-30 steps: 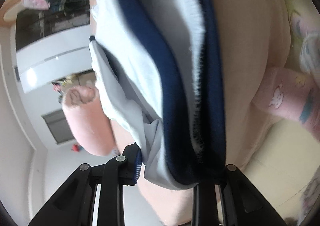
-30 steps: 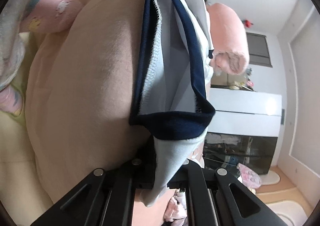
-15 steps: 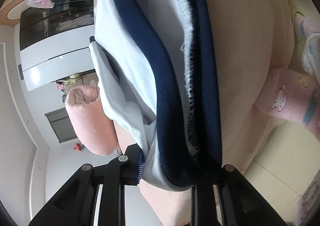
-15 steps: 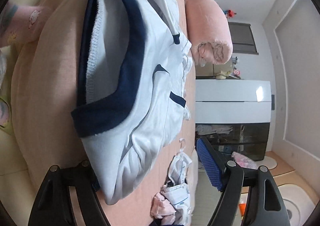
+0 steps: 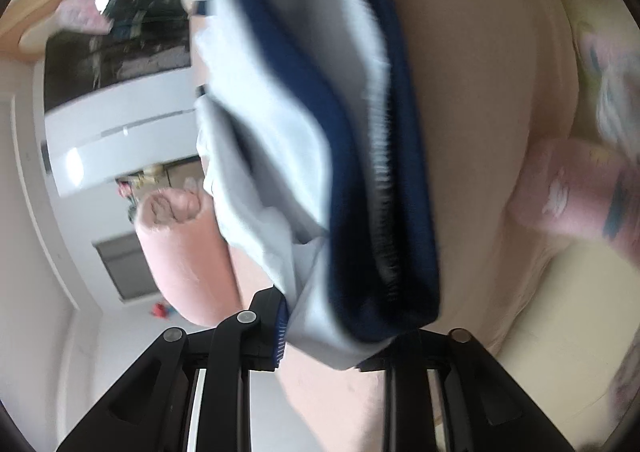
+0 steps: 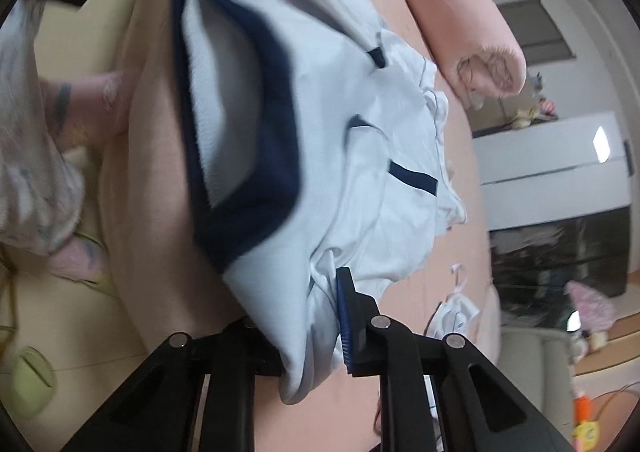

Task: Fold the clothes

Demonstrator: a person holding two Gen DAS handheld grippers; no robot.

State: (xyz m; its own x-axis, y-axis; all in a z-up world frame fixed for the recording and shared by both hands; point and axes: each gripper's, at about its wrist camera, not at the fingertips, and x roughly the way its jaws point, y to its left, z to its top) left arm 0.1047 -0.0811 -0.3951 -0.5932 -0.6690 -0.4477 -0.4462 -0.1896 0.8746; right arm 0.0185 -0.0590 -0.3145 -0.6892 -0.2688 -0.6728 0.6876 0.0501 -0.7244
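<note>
A pale blue garment (image 6: 360, 139) with a dark navy hem band (image 6: 256, 155) lies over a peach-pink bed cover (image 6: 152, 187). My left gripper (image 5: 340, 348) is shut on the garment's (image 5: 272, 139) hem end, cloth bunched between its jaws. My right gripper (image 6: 316, 340) is shut on the other hem end, pale cloth pinched between its jaws and hanging below them. The navy band (image 5: 360, 219) runs up from the left jaws. The fingertips are hidden by the cloth.
A rolled pink blanket (image 6: 464, 31) lies at the bed's far side, also in the left wrist view (image 5: 180, 260). A pink patterned pillow (image 5: 580, 195) and yellow sheet (image 5: 572, 312) lie beside the cover. Small white clothes (image 6: 456, 312) lie on the bed. A white cabinet (image 6: 552, 155) stands beyond.
My right gripper let go of the hem and opened half a second ago, and is now shut again on the pale cloth lower on the garment. My left gripper kept its grip.
</note>
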